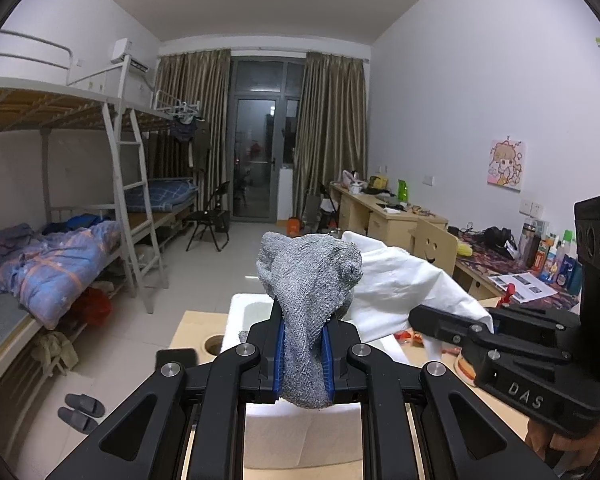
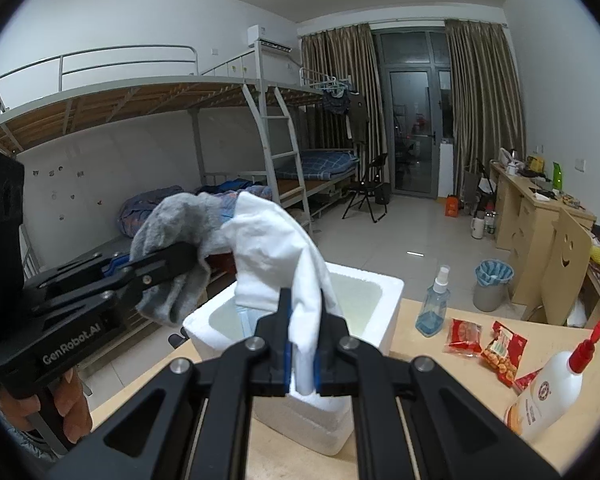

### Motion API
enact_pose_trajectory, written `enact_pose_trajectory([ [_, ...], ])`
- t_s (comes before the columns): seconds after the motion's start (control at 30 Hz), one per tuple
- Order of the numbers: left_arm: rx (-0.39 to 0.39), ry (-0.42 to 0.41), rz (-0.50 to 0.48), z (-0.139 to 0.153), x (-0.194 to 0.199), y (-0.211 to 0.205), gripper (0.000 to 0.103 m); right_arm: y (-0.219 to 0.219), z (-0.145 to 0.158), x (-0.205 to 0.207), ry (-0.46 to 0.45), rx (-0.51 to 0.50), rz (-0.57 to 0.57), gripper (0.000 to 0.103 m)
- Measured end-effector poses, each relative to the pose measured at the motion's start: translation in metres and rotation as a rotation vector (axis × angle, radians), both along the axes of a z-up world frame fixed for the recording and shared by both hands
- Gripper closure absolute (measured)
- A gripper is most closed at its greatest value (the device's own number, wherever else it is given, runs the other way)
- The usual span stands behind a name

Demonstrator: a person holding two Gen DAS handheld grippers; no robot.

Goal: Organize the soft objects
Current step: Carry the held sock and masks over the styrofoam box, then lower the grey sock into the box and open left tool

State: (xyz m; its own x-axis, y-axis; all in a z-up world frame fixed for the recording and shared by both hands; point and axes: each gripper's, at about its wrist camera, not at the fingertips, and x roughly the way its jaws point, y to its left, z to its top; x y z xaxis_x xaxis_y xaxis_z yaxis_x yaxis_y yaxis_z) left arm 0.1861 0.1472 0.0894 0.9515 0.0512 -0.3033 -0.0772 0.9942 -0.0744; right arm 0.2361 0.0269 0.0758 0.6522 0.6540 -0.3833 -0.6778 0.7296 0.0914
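Left claw (image 1: 303,356) clamped on grey knitted sock (image 1: 310,280) | right claw (image 2: 303,354) clamped on white soft cloth (image 2: 276,248) | both raised above open white foam box (image 2: 388,292) on table (image 2: 428,364), likely for dropping in

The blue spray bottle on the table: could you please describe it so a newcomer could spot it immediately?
Find the white foam box on the wooden table. Just right of it stands the spray bottle: small, clear, with blue liquid and a white pump top. Unlike the red snack packets and the big white red-capped bottle beyond, it is see-through.
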Motion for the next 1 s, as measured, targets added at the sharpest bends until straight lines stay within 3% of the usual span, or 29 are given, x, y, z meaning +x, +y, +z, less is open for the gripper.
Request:
enact_pose_trajectory([
  [1.0, 0.003, 0.113, -0.036, -0.027, 0.09, 0.005, 0.086, -0.027, -0.009, 0.028, 0.023, 0.013, -0.113, 0.093],
])
